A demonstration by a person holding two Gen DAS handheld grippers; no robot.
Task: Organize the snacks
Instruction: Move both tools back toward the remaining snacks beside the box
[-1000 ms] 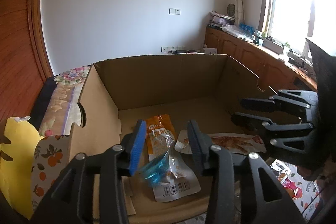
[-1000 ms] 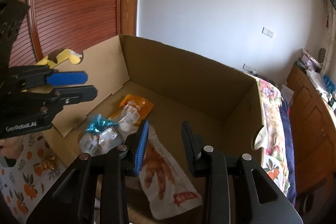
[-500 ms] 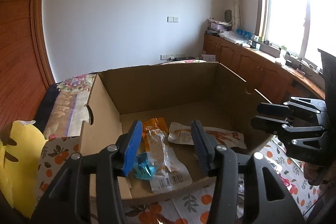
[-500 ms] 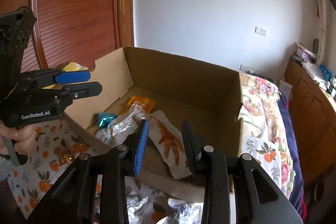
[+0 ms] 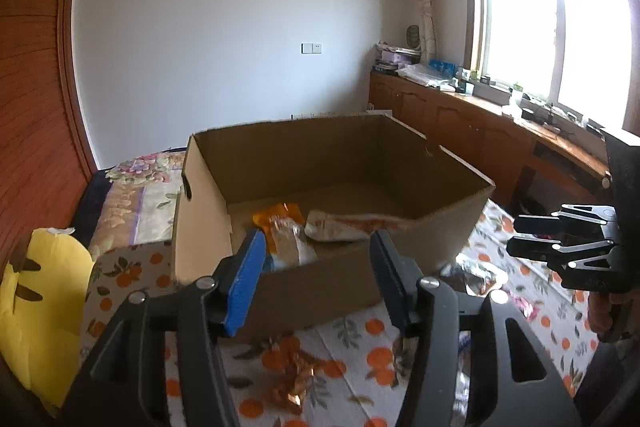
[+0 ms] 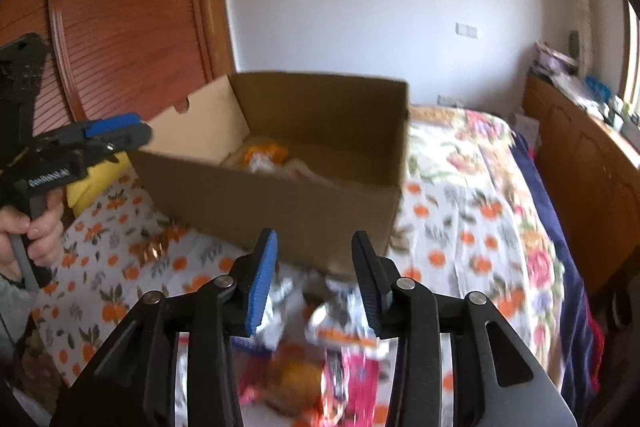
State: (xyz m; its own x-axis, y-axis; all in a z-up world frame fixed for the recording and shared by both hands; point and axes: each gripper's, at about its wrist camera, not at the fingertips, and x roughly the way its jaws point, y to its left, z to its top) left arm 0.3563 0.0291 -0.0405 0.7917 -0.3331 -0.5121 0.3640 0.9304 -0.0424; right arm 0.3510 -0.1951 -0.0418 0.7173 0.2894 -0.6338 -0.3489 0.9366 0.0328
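Observation:
An open cardboard box stands on the orange-print cloth. Inside lie an orange packet, a clear wrapped snack and a long white packet. My left gripper hovers before the box's near wall, its jaws opening with nothing between them. My right gripper hangs above a blurred heap of loose snack packets on the cloth, jaws opening and empty. A gold-wrapped sweet lies on the cloth below the left gripper.
A yellow cushion lies left of the box. A floral bedspread stretches behind it. Wooden cabinets run under the window at right, and a wooden door stands at left. A hand grips the left tool's handle.
Both grippers have pulled back out of the box and widened. The blue-wrapped sweet that was between the left jaws now lies in the box. The right view now looks down on the loose packets.

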